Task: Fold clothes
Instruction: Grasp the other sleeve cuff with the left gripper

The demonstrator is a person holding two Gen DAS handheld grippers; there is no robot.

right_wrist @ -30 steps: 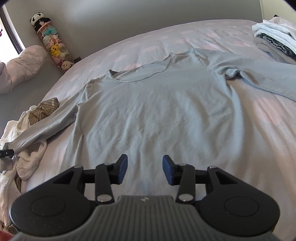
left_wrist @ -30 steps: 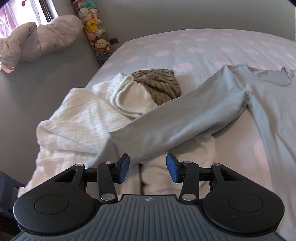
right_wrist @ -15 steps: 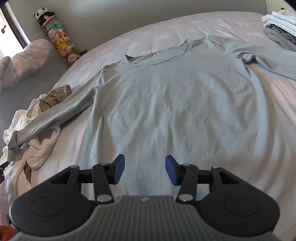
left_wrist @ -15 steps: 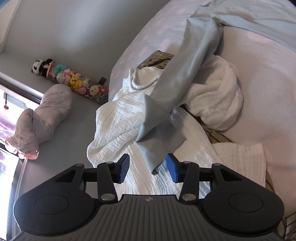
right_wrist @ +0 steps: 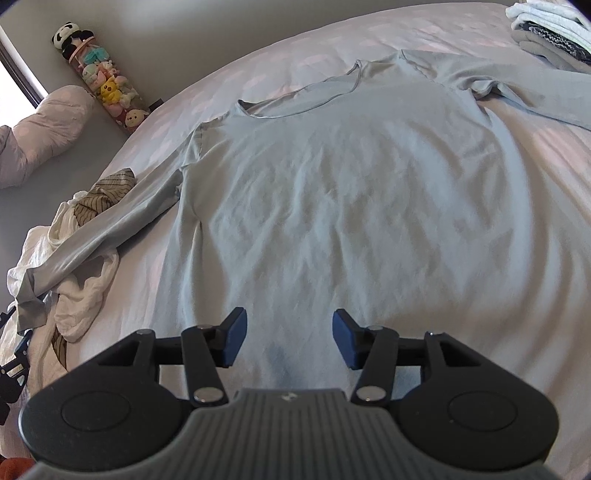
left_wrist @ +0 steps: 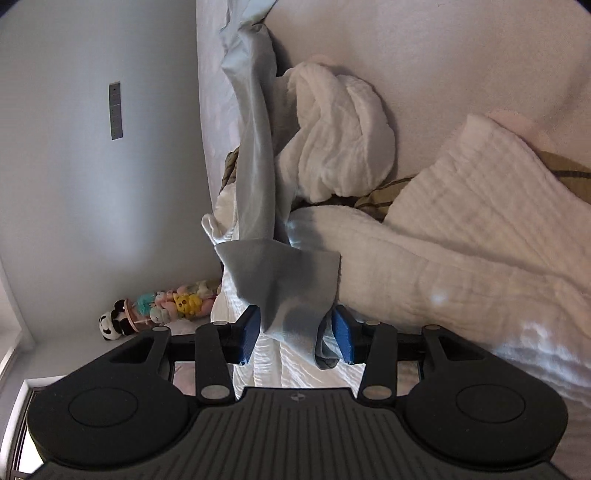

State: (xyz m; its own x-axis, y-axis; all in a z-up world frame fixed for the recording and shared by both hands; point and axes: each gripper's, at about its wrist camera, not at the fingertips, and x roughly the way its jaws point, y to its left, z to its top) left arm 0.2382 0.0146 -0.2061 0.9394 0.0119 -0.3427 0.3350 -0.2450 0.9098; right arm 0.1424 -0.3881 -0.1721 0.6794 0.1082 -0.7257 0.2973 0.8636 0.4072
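Out at the left edge of the bed (right_wrist: 258, 59), the left gripper (left_wrist: 295, 334) has the cuff of the grey top's left sleeve (left_wrist: 284, 284) hanging between its blue pads. The jaws are closing on it, though whether they bite cloth yet is hard to tell from this rolled view. That sleeve trails over a heap of white laundry (left_wrist: 340, 147) by the same edge. Moving right, the grey long-sleeved top (right_wrist: 351, 192) lies spread flat in the middle of the bed, neckline toward the far edge. The right gripper (right_wrist: 286, 341) hovers over the hem at the near edge, jaws spreading, nothing between them. Sleeve-folding looks to be the step in hand. Next it calls for a firm pinch on the cuff, then carrying it across the body. A folded stack (right_wrist: 546, 26) waits at the far right corner.
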